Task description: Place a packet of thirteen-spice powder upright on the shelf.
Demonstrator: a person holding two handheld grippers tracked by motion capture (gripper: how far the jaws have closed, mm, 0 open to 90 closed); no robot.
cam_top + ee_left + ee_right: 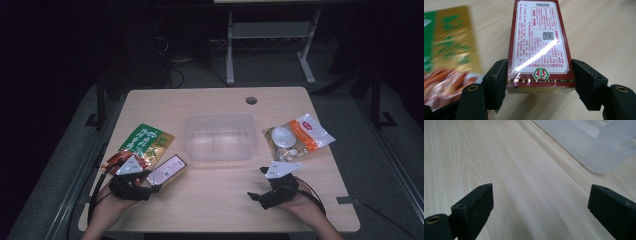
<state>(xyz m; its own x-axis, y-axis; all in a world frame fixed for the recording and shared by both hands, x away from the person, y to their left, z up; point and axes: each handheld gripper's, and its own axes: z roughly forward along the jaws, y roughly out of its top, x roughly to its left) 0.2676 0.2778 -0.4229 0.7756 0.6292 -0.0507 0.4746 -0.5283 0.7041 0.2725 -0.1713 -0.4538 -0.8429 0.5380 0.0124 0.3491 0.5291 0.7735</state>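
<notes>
Left gripper view puts my left gripper [539,80] at the lower middle of the frame, both pads clamped on the near end of a dark red box [537,45] with a white printed label; the box runs up the middle of the frame above the wooden table [599,32]; a green and gold packet [449,57] lies blurred at the left edge. High view has that left gripper [131,182] at lower left, the box [167,170] sticking out from it toward the upper right, the packet [145,145] just beyond. Right gripper view shows my right gripper [540,205] released, jaws wide apart over bare wood, nothing between them; a clear plastic tub [594,142] sits at upper right. High view places the right gripper [267,192] at lower right, the tub [220,137] in the middle, a white and orange pouch [298,137] to the right of it.
</notes>
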